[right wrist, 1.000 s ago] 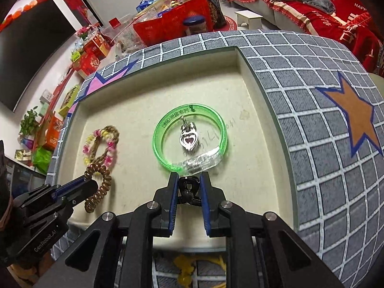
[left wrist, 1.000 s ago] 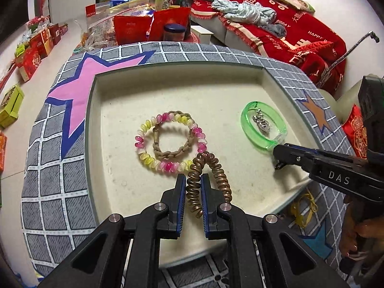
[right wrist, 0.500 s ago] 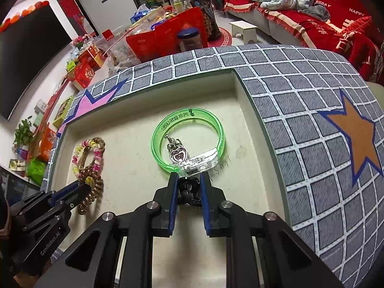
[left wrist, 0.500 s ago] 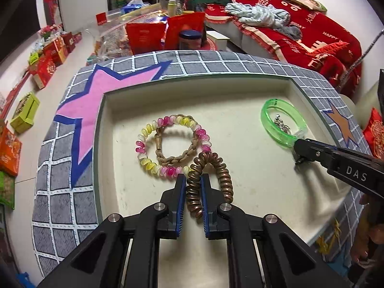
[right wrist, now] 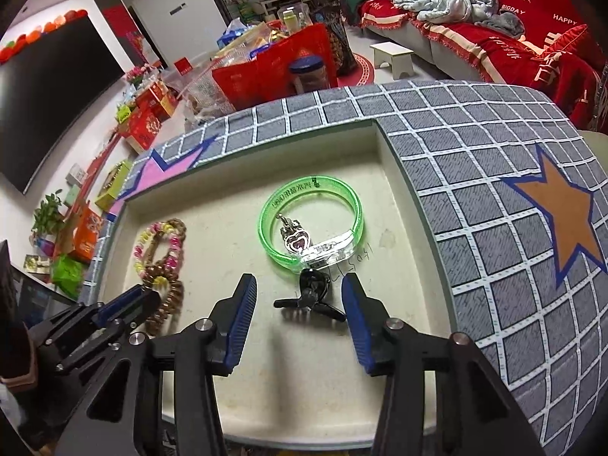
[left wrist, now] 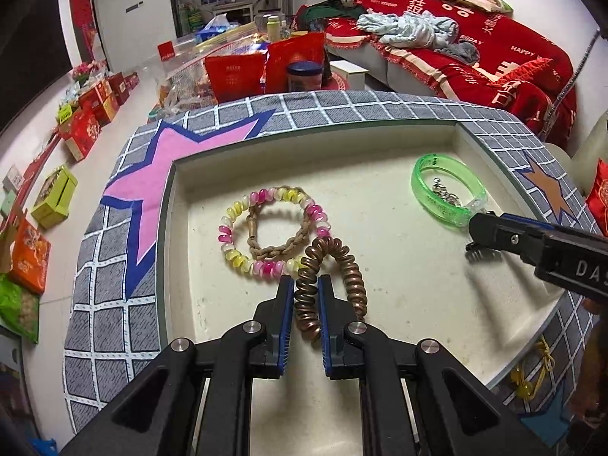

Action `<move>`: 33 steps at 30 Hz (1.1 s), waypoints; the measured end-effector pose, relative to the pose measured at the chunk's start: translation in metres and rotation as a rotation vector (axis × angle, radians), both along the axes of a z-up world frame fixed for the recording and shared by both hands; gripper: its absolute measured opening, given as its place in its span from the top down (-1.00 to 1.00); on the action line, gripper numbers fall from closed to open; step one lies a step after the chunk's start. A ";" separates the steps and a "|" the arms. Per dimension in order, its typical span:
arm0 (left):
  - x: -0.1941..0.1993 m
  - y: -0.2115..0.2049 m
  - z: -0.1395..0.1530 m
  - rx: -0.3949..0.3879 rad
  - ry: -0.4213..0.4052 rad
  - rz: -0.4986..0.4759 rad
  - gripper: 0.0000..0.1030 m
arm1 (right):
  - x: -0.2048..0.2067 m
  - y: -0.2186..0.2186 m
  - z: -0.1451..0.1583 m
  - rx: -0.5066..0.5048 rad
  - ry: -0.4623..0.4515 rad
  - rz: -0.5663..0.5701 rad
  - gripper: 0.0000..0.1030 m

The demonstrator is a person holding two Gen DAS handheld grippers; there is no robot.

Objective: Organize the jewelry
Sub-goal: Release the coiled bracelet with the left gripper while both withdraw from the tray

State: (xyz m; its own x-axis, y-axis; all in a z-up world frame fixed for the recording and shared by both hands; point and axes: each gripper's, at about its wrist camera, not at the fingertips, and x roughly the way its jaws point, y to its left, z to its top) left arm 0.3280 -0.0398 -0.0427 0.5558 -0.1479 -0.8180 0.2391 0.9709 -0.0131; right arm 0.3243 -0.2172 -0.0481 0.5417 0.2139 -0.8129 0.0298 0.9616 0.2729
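Cream tray [right wrist: 383, 174] in a cluttered living room.
Right gripper [right wrist: 298, 306] just opened, dropping the black clip [right wrist: 309, 296] beside the green bangle [right wrist: 311, 224]; left gripper [left wrist: 306, 304] clamps the copper coil [left wrist: 330, 277].

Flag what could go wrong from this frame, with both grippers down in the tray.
1. The left gripper is shut on the copper coil bracelet, which touches the beaded bracelet; lifting may drag it.
2. The right gripper, just opening, has the black clip loose between its jaws beside the green bangle; withdrawing could nudge either.

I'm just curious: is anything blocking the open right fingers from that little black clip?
Nothing visible. The black clip lies on the tray between the right gripper's just-opened fingers, with the green bangle just beyond it.
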 end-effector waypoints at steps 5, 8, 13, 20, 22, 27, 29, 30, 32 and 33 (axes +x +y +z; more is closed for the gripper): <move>-0.007 0.000 0.006 -0.011 -0.023 0.011 0.42 | -0.016 -0.003 0.013 0.044 -0.036 -0.015 -0.08; -0.010 0.001 0.013 -0.010 -0.051 0.030 0.41 | -0.026 -0.004 0.020 0.047 -0.057 -0.014 -0.09; -0.012 -0.002 0.020 -0.011 -0.077 0.032 0.41 | -0.037 -0.008 0.026 0.063 -0.074 -0.023 -0.10; -0.023 0.001 0.035 0.012 -0.165 0.068 -1.00 | -0.045 -0.017 0.029 0.101 -0.087 -0.026 -0.10; -0.032 0.005 0.045 0.018 -0.241 0.084 -1.00 | -0.048 -0.018 0.029 0.113 -0.092 -0.027 -0.10; -0.039 0.004 0.053 0.036 -0.239 0.056 -1.00 | -0.052 -0.019 0.029 0.135 -0.088 -0.030 -0.13; -0.043 0.004 0.054 0.034 -0.236 0.058 -1.00 | -0.055 -0.018 0.030 0.138 -0.091 -0.025 -0.25; -0.045 0.005 0.055 0.031 -0.230 0.057 -1.00 | -0.057 -0.017 0.031 0.141 -0.092 -0.021 -0.30; -0.049 0.007 0.055 0.025 -0.222 0.054 -1.00 | -0.060 -0.015 0.033 0.145 -0.098 -0.010 -0.45; -0.051 0.007 0.054 0.024 -0.222 0.054 -1.00 | -0.062 -0.014 0.034 0.145 -0.103 -0.006 -0.48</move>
State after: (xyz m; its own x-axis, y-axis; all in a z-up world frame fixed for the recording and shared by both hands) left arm 0.2768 -0.0329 0.0114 0.7295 -0.0945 -0.6775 0.1807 0.9819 0.0576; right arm 0.2624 -0.2311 -0.0138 0.6217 0.3217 -0.7141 0.0000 0.9118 0.4107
